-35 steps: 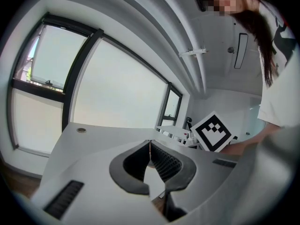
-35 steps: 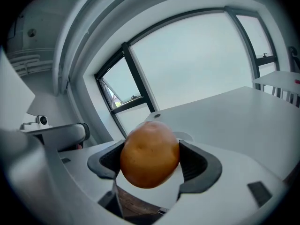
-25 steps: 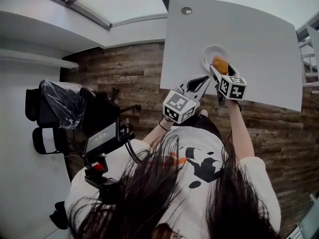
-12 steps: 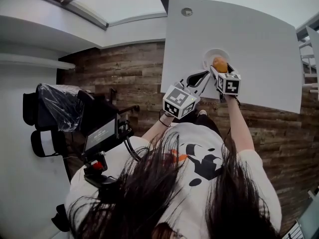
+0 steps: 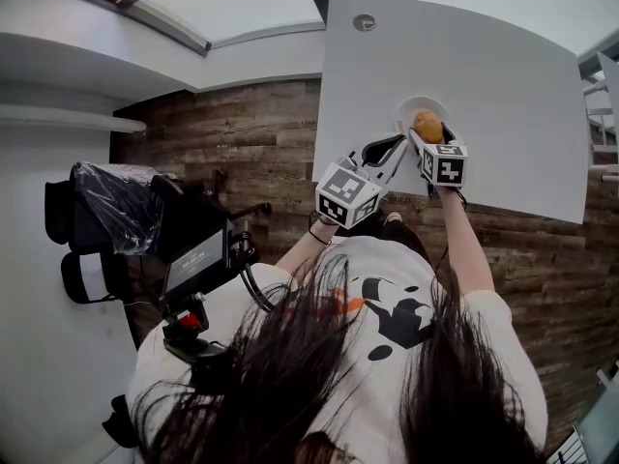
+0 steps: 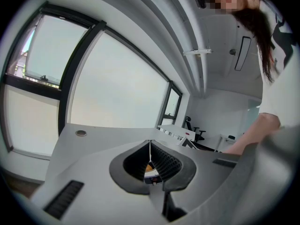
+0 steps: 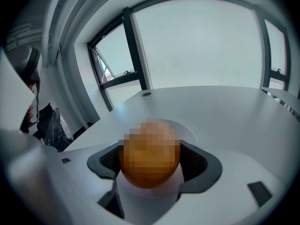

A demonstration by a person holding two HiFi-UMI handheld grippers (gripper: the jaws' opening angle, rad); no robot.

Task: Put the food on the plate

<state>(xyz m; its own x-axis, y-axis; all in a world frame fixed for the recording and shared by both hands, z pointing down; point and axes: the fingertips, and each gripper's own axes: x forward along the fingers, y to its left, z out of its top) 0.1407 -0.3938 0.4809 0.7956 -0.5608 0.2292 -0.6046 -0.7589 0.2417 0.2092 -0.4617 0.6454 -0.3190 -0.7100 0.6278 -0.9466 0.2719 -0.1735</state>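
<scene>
A small white plate sits near the front edge of the white table. My right gripper is shut on a round orange piece of food and holds it over the plate. In the right gripper view the food fills the gap between the dark pads, with the plate's rim just behind. My left gripper is shut on nothing, beside the plate on its left. In the left gripper view its tips meet above the table.
A round metal grommet sits at the table's far side. Left of the person, on the wooden floor, stand a black chair with a plastic-wrapped load and a rig with a screen. Large windows lie beyond the table.
Both grippers have edged slightly farther over the table. The right gripper still holds the food over the plate.
</scene>
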